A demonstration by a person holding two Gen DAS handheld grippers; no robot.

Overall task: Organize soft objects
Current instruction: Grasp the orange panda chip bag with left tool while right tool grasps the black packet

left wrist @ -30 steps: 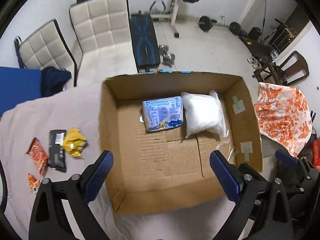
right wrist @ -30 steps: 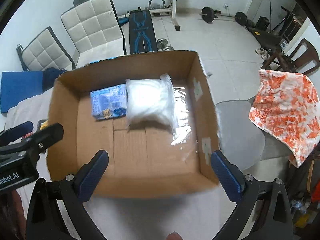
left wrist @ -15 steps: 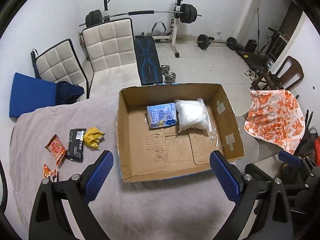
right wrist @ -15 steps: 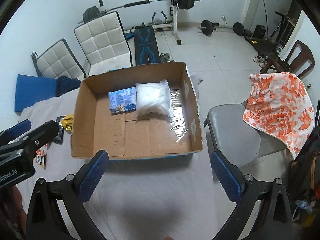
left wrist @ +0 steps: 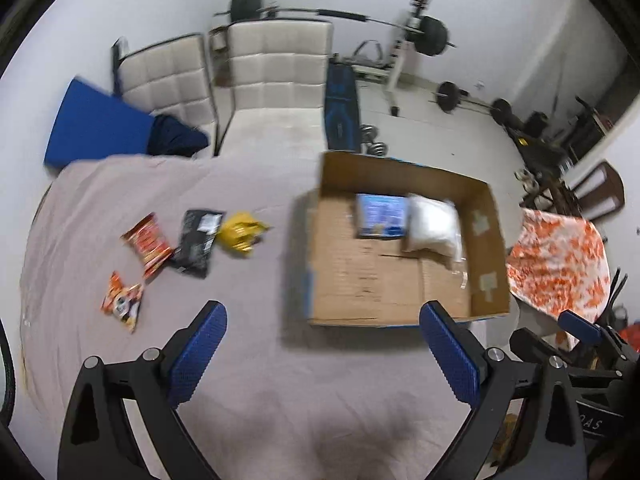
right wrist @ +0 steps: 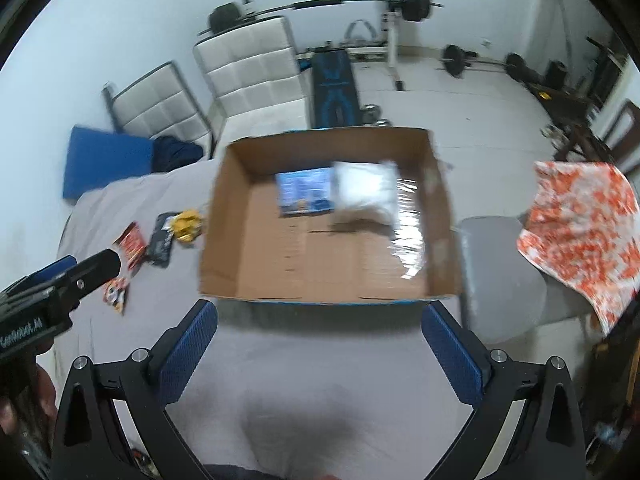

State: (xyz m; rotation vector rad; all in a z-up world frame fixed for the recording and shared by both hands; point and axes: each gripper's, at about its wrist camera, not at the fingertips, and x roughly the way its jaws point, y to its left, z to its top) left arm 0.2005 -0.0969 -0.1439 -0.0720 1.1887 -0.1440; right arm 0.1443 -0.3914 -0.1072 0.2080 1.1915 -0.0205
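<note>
An open cardboard box (left wrist: 332,304) (right wrist: 224,268) sits on the grey-covered table. Inside it lie a blue packet (left wrist: 382,216) (right wrist: 306,192) and a white soft bag (left wrist: 432,224) (right wrist: 366,196), side by side at the far end. Left of the box lie a yellow packet (left wrist: 240,232) (right wrist: 186,222), a black packet (left wrist: 196,242) (right wrist: 160,242), a red packet (left wrist: 148,244) (right wrist: 130,246) and a small orange packet (left wrist: 122,302) (right wrist: 116,294). My left gripper (left wrist: 322,352) is open and empty above the table, near the box's front left corner. My right gripper (right wrist: 320,348) is open and empty in front of the box.
Two white padded chairs (left wrist: 276,76) and a blue cushion (left wrist: 96,124) stand behind the table. An orange patterned cloth (right wrist: 580,216) hangs over a chair at the right, beside a grey seat (right wrist: 500,272). Weight equipment (right wrist: 400,0) fills the far floor.
Both grippers have pulled back and up from the box, which now looks smaller and farther. The left view has swung left, so the loose packets are nearer its middle.
</note>
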